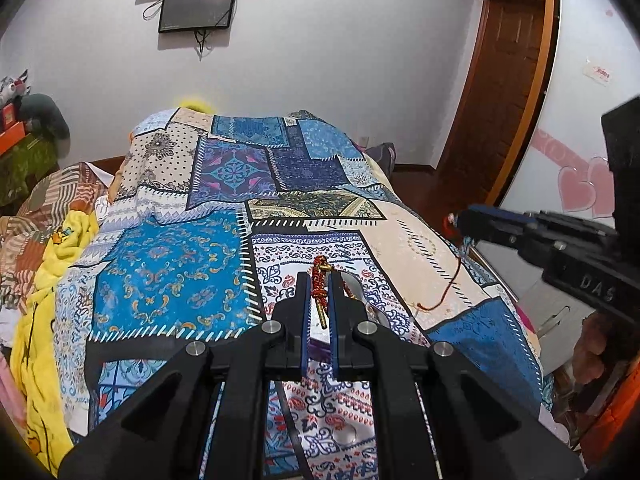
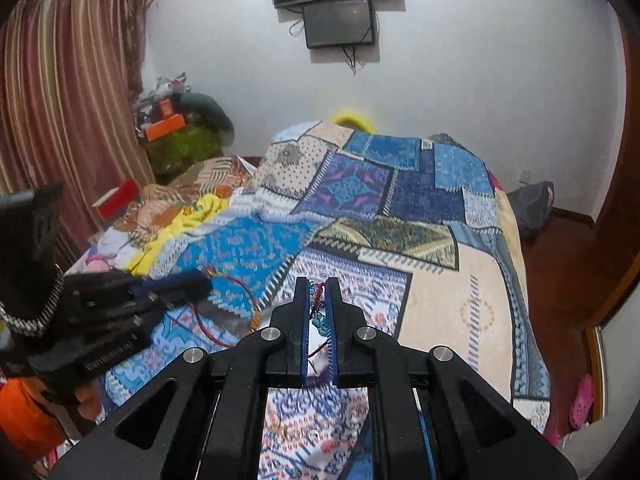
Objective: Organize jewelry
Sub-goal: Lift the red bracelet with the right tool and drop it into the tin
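Observation:
A red braided cord bracelet with gold fittings is pinched between the fingers of my left gripper, above the patchwork bedspread. Its thin red string runs to the right, to my right gripper. In the right wrist view my right gripper is shut on the other end of the red cord, with small blue beads between the pads. The string loops left to my left gripper.
A yellow blanket lies along the bed's left side. A wooden door and a white wardrobe panel with pink hearts stand at the right. Curtains hang left. Pink slippers lie on the floor.

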Tool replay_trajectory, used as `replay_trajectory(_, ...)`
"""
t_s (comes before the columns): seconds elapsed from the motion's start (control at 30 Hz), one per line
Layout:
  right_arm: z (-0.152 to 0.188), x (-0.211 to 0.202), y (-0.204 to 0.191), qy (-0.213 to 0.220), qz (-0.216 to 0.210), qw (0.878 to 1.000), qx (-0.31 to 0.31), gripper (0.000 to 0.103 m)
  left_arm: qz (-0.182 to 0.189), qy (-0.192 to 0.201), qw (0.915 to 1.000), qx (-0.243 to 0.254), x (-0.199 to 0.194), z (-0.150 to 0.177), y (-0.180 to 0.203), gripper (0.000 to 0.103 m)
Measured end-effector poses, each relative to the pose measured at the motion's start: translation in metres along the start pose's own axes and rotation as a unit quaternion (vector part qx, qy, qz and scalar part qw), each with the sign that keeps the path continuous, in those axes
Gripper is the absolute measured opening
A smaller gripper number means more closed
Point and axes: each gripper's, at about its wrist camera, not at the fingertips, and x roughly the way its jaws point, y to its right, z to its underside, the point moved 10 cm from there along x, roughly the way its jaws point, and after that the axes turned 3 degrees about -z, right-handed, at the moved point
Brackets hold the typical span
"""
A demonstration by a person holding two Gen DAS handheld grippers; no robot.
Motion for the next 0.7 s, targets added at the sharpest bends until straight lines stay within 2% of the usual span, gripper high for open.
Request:
replay_trajectory(0.2,-0.012,0.012,-0.003,0.009,-0.002,1.0,-0.005,0.007,0.006,-0.014,0.9999,-0.003,0.02,0.002,-0.003,0.006)
replay_trajectory(0.33,-0.008,0.028,-0.005,-0.003,-0.009,1.0,-0.005,0.007,0.007,-0.025,0.9997,-0.004,0.033,0.006,-0.005,0.006)
replay_trajectory(0.7,0.038,0.082,-0.004,-0.083,-0.027,0.996,-0.005,0.007,0.01,-0.061,0.9981,0.001,0.065,0.026,-0.007,0.006)
